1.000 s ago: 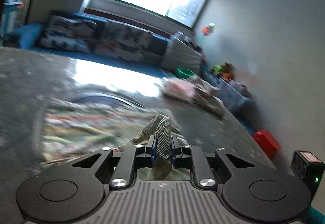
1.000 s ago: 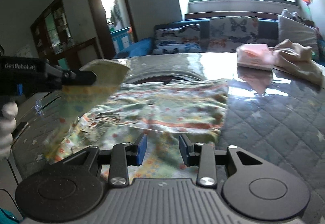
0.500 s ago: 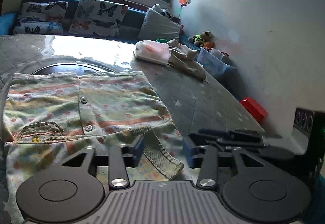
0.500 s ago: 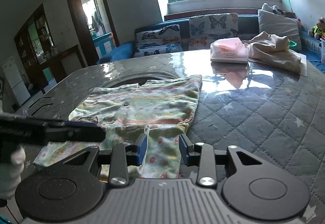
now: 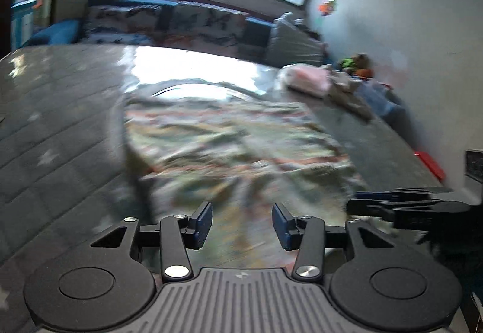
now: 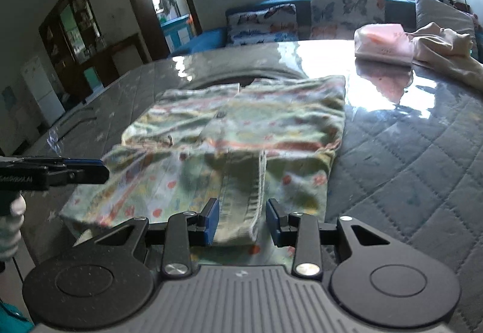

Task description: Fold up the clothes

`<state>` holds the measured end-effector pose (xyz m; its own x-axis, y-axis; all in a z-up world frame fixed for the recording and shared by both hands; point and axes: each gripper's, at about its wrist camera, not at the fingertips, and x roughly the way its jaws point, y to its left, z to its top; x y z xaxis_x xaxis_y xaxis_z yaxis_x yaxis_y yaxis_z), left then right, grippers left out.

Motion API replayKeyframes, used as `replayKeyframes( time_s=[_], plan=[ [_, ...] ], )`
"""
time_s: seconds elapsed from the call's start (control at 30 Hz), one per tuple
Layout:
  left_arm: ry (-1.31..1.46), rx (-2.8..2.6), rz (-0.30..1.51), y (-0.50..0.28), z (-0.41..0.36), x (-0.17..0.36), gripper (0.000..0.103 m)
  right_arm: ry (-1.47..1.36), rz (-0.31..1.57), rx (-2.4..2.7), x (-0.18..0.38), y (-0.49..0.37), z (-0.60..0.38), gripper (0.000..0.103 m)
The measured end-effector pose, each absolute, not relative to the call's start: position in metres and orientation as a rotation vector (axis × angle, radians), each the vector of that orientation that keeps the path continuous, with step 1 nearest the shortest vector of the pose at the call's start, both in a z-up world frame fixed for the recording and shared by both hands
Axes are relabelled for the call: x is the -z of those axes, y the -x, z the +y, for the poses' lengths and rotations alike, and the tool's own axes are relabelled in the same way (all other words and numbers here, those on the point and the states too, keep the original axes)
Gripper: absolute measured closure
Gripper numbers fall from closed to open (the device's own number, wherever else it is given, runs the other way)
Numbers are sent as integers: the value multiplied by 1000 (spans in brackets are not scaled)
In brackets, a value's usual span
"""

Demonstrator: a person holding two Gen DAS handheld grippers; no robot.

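A green patterned button-up garment (image 6: pixel 241 121) lies partly folded on the grey quilted table (image 6: pixel 407 167). Its sleeves are laid over the front, and the left wrist view shows the garment (image 5: pixel 235 152) only as a blur. My right gripper (image 6: pixel 241 221) is open at the near edge, with a ribbed cuff (image 6: pixel 244 197) lying between its fingers. My left gripper (image 5: pixel 241 225) is open and low over the garment's near part, holding nothing. The left gripper (image 6: pixel 75 173) also shows side-on at the garment's left edge. The right gripper (image 5: pixel 392 203) shows at the right.
At the far right of the table sit a pink packet (image 6: pixel 383 43) and a beige cloth (image 6: pixel 443 46). A sofa with butterfly cushions (image 6: pixel 302 19) stands behind the table. A red box (image 5: pixel 431 164) lies on the floor by the wall.
The left gripper let go of the sleeve it held up a second ago and now stands open. The right gripper has moved in so the cuff lies between its fingers.
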<state>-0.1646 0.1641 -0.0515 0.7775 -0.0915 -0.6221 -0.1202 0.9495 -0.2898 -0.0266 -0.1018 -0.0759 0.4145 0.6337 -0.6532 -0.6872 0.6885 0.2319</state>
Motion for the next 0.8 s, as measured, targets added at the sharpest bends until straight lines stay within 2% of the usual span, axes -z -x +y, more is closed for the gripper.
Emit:
replayKeyframes(
  time_s=[0.03, 0.1, 0.17, 0.6, 0.8],
  plan=[
    [330, -29, 690, 166, 168, 54, 57, 90, 783, -827, 77, 33, -105, 71],
    [335, -41, 698, 169, 174, 59, 57, 102, 777, -822, 76, 35, -104, 87],
    [325, -46, 701, 172, 176, 62, 57, 116, 769, -815, 74, 37, -104, 96],
    [242, -21, 637, 150, 175, 40, 59, 183, 690, -818, 56, 27, -84, 93],
    [207, -22, 682, 124, 168, 54, 59, 220, 686, -861, 63, 12, -53, 89]
  ],
)
